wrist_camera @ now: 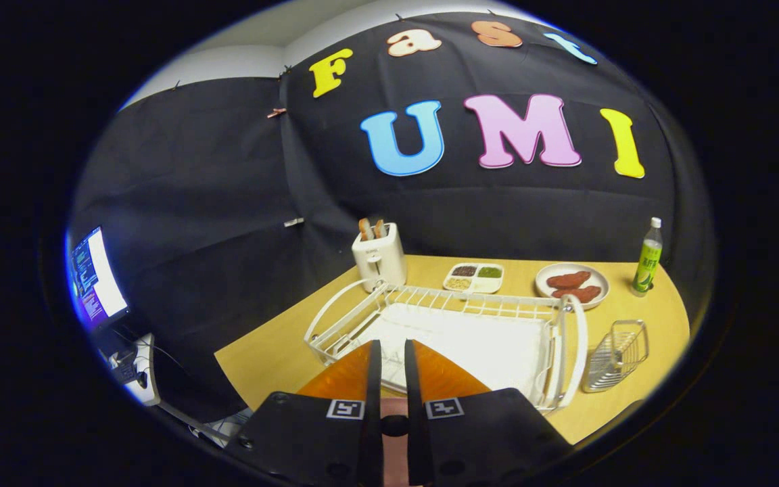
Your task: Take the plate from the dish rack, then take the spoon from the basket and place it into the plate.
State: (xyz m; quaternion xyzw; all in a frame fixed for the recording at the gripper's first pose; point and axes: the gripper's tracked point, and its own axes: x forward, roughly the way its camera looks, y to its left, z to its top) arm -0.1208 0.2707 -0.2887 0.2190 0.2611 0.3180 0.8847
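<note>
Two fingers of the tool (pixel 389 368) sit nearly together w/ a thin gap between them, nothing gripped, hovering above the near side of the dish rack (pixel 565 338). The rack is white wire, w/ a pale tray bed inside. A plate standing in its slots can't be made out from here; the fingers cover the near part of the rack, so it may be hidden there or the rack may be bare. Can't tell.

The wire basket (pixel 616 355) sits just right of the rack, near the counter's right edge. It's too small and see-through to tell if a spoon is inside. At the far edge of the counter (pixel 261 358): a toaster (pixel 380 260) w/ bread, a divided dish (pixel 474 277) w/ small portions, a round plate w/ brown food (pixel 573 284), and a green bottle (pixel 647 260) at the far right corner.

Risks, as I judge them: the tool is close to shut, so it needs to open before going for a plate rim, else the tips just knock the plate over in the wires. Rack wires could snag a fingertip on the way in. The basket is light and near the edge, so a bump from the tool may shove it off. The food plate at the back could be mistaken for the target.
</note>
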